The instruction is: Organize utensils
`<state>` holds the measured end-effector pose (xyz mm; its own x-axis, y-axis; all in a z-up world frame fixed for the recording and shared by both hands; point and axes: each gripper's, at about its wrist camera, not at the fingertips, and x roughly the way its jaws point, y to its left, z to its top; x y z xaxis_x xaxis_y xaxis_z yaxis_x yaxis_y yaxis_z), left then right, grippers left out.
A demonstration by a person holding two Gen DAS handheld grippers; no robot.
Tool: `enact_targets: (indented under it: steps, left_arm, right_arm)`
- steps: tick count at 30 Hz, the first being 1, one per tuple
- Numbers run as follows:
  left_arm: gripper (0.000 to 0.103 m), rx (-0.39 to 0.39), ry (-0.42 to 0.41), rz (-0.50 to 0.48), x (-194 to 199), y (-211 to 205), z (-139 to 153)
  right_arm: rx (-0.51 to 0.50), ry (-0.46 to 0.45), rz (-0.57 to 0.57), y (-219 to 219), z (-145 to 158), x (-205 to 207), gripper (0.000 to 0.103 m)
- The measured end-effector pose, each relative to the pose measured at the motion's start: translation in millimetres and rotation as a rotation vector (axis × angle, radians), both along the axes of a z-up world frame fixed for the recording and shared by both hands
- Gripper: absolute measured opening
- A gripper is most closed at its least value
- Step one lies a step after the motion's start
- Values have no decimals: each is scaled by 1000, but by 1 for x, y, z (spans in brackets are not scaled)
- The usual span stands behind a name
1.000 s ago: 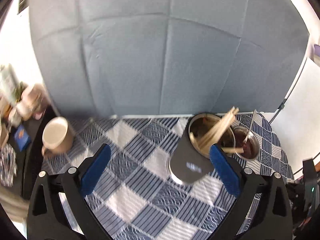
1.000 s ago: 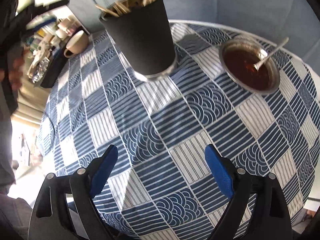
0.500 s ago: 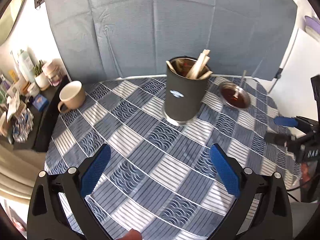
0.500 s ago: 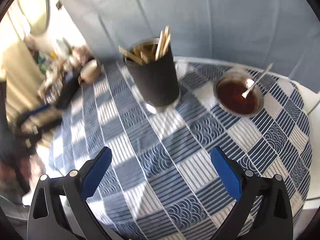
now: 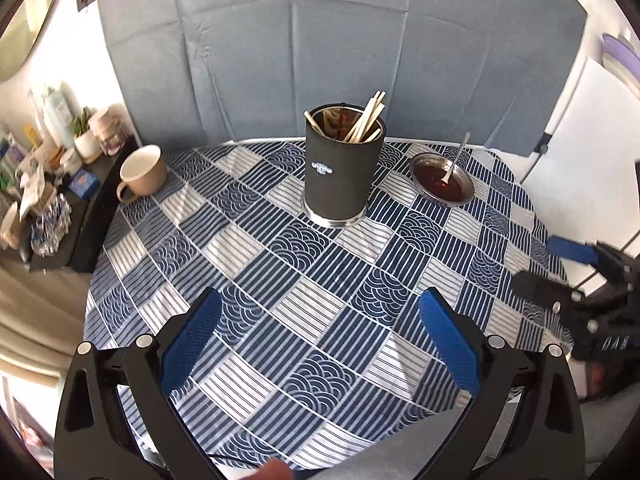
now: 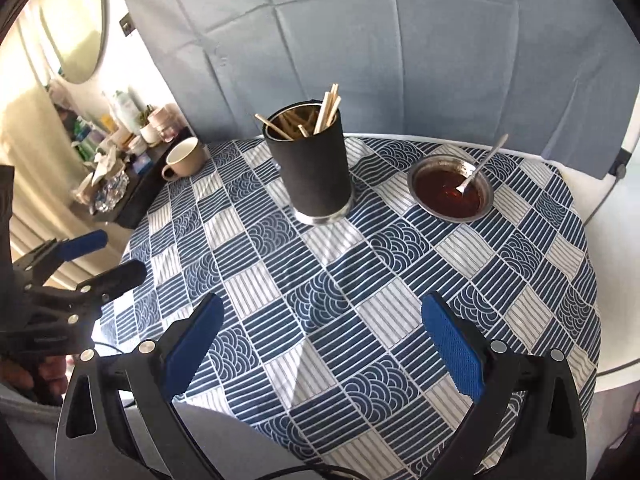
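Both grippers, left gripper [image 5: 320, 336] and right gripper [image 6: 322, 332]: jaws wide, empty; chopsticks [image 5: 366, 120] upright in black holder [image 5: 340, 176].

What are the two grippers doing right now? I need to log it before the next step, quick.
Left gripper: open, nothing between its blue pads.
Right gripper: open wide, holding nothing.

A home: a round table [image 5: 248, 240] under a blue patterned cloth, a mug [image 5: 142, 172], a side shelf [image 5: 92, 196] crowded with bottles [image 6: 124, 110], a wall mirror [image 6: 76, 20].
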<state>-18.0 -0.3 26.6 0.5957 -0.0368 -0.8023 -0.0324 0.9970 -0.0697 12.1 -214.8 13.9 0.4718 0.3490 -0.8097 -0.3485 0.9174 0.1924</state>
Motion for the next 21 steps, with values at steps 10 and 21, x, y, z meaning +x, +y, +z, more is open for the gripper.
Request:
enact_targets:
  steps: [10,21]
  left_arm:
    - [97,-29,21,30,-3,3,-5]
    - [97,-27,30,12,3,2,-7]
  right_arm:
    - [-12,6,9,4,0,-8,95]
    - [-27,4,33,12,1,-4,95]
